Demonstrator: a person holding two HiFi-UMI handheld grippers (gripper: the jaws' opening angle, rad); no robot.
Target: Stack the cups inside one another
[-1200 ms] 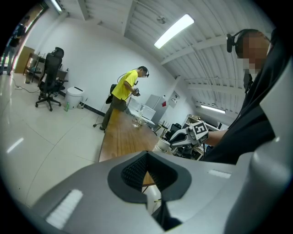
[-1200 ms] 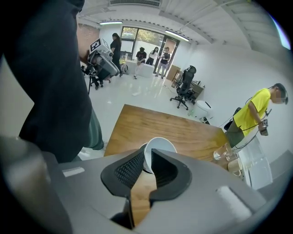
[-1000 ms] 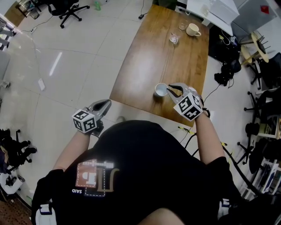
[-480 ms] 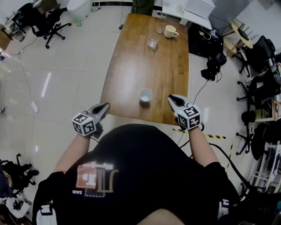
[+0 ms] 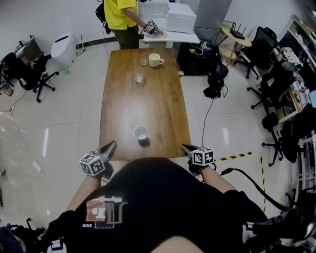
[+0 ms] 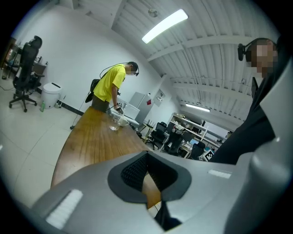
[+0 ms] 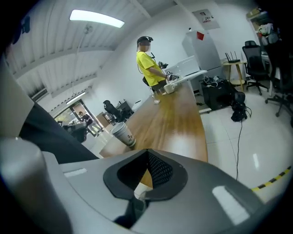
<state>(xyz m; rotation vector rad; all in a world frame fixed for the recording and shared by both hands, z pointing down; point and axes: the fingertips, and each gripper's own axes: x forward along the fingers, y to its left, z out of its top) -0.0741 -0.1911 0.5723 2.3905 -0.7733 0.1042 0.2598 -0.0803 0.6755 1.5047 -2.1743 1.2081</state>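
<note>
Plainly held the left gripper [image 5: 111, 145] low at the near-left corner of the wooden table [image 5: 118, 99], with jaws pressed together and nothing between them. Held the right gripper [image 5: 184, 147] low at the near-right corner, close against the black shirt [image 5: 158, 197], with jaws likewise closed and empty.

Left the white paper cup [image 5: 141, 133] standing upright, mouth up, alone on the near part of the tabletop, roughly midway between the two grippers and ahead of them, touched by neither. Caught it again in the right gripper view, off to the left of the closed jaws, with some dark print on its side too small to read.

Found the other vessels well apart from it at the far end: a cream mug [image 5: 155, 60] with handle to the right, a clear glass [image 5: 143, 62] just beside the mug, and a second clear glass [image 5: 139, 78] a little nearer. Found each standing by itself, none inside another.

Noted a person in a yellow shirt [image 5: 121, 15] at the far end, one hand by the white boxes [image 5: 170, 12], and black office chairs [image 5: 29, 74] around the pale floor.
</note>
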